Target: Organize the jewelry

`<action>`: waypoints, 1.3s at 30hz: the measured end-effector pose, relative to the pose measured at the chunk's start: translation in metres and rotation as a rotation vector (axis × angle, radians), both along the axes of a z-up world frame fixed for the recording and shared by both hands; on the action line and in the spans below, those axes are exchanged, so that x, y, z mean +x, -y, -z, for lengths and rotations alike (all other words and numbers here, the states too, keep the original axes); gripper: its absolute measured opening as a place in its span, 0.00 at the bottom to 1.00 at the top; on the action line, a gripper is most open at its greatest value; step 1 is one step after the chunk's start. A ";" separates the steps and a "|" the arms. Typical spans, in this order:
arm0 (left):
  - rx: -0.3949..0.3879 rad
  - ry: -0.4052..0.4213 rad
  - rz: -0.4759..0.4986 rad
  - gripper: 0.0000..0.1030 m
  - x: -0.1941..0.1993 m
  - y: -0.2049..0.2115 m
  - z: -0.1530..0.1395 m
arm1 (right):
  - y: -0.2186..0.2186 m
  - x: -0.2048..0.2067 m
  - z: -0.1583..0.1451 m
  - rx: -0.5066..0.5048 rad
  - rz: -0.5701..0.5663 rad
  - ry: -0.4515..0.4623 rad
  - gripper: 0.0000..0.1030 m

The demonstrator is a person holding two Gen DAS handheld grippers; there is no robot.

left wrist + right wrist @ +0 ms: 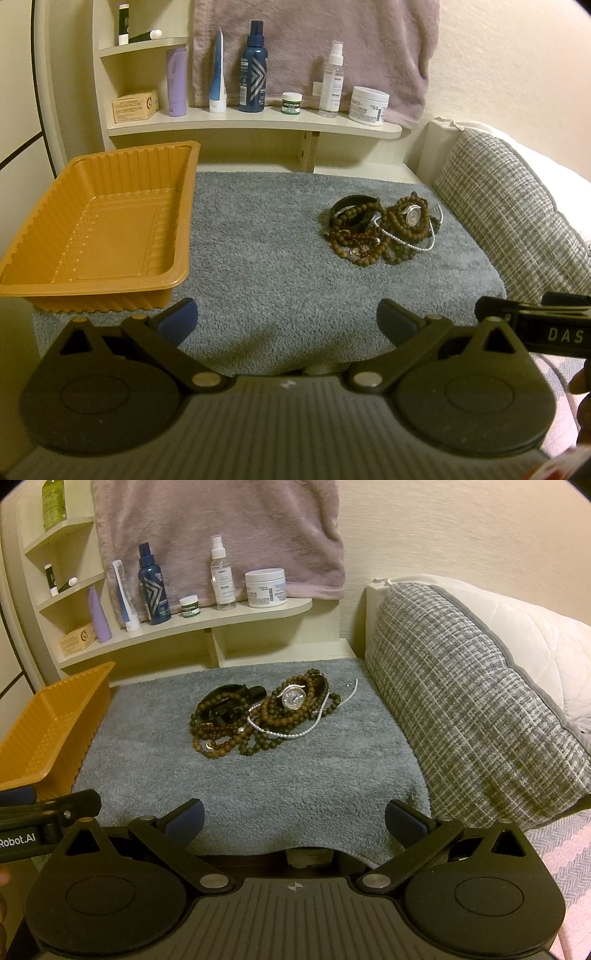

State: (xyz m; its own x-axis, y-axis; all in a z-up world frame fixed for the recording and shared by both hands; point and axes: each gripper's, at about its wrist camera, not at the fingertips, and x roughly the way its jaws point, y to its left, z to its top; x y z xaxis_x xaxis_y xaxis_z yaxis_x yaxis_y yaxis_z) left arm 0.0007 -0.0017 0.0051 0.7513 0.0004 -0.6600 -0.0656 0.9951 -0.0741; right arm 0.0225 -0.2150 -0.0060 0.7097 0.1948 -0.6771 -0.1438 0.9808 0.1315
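Left gripper [287,320]: jaws spread wide, nothing between the 2 blue pads, held low over the near edge of the grey mat [266,236].
Right gripper [294,818]: jaws likewise wide apart and empty, above the mat's near edge; its black body shows at the right edge of the left wrist view.
Jewelry pile [266,714]: 1 tangled heap on the mat, toward the far right, well apart from both grippers.
Brown bead strands [218,740]: several loops of wooden beads, light and dark, overlapping one another.
Watch [292,698]: round silver face lying on top of the beads at the back of the heap.
Pearl strand [295,733]: thin white string curling out of the right side of the heap onto the mat.
Black band [352,212]: dark strap at the heap's far left; whether it is a bracelet or a watch strap is hard to tell.
Orange tray [48,218]: ribbed plastic, empty, on the left part of the mat, well apart from the heap.
Cushion [472,709]: grey woven, leaning beside the mat's right edge.
Shelf [258,123]: behind the mat, carrying bottles, tubes and 2 jars.
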 end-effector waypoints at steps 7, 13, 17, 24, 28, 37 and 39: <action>-0.002 0.001 -0.001 0.99 0.000 -0.001 0.000 | 0.000 0.000 0.000 0.000 0.000 0.000 1.00; -0.003 0.001 -0.001 0.99 0.000 -0.001 0.000 | 0.000 0.000 0.000 0.001 0.001 0.000 1.00; -0.002 0.002 -0.002 0.99 0.000 -0.001 0.000 | 0.000 0.000 0.000 0.001 0.000 0.001 1.00; -0.003 0.003 -0.002 0.99 0.000 -0.001 0.000 | 0.000 -0.001 0.000 0.001 0.001 0.001 1.00; -0.006 0.005 -0.004 0.99 0.000 -0.001 -0.001 | 0.000 -0.001 0.000 0.002 0.000 0.001 1.00; -0.043 0.061 -0.027 0.97 -0.007 -0.015 -0.012 | -0.001 -0.002 0.000 0.008 0.004 0.016 1.00; -0.059 0.084 -0.039 0.97 -0.010 -0.023 -0.018 | -0.001 -0.002 -0.002 0.012 0.003 0.022 1.00</action>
